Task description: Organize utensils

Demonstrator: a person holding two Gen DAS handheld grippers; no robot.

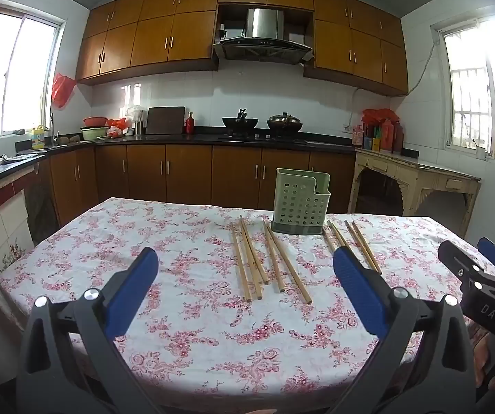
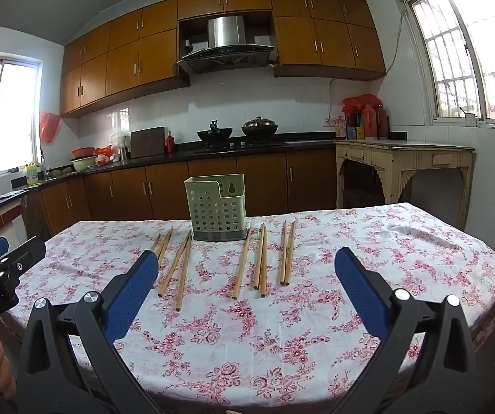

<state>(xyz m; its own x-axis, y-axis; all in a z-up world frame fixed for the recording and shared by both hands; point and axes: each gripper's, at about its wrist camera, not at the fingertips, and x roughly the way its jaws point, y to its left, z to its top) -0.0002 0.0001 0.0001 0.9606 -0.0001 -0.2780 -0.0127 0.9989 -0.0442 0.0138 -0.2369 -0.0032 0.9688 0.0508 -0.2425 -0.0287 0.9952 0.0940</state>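
Chopsticks [image 2: 263, 262] lie loose on the floral cloth [image 2: 281, 338], fanned out in front of the holder [image 2: 217, 212] — some left of it, some right, their far tips near or touching its base. Holder is pale green, perforated, upright near the far edge of the table; nothing shows above its rim, though its inside is not visible.

Left gripper [image 1: 245, 289] hovers over the near part of the table, fingers spread wide, nothing between them. Right gripper [image 2: 246, 286] the same — wide apart, empty, pointing slightly down toward the sticks. Each shows at the edge of the other's view, side by side.

Judgement: task not yet begun; the step in hand is a first pick. To do it well, take one stick or a tidy pair, not a crossed bunch. Come down across the stick, not along it, and grip around mid-length so it does not swing. Thin sticks flat on cloth may roll or slip from the pads; close slowly. Then tip it upright and drop it into the holder without knocking the holder, which looks light.
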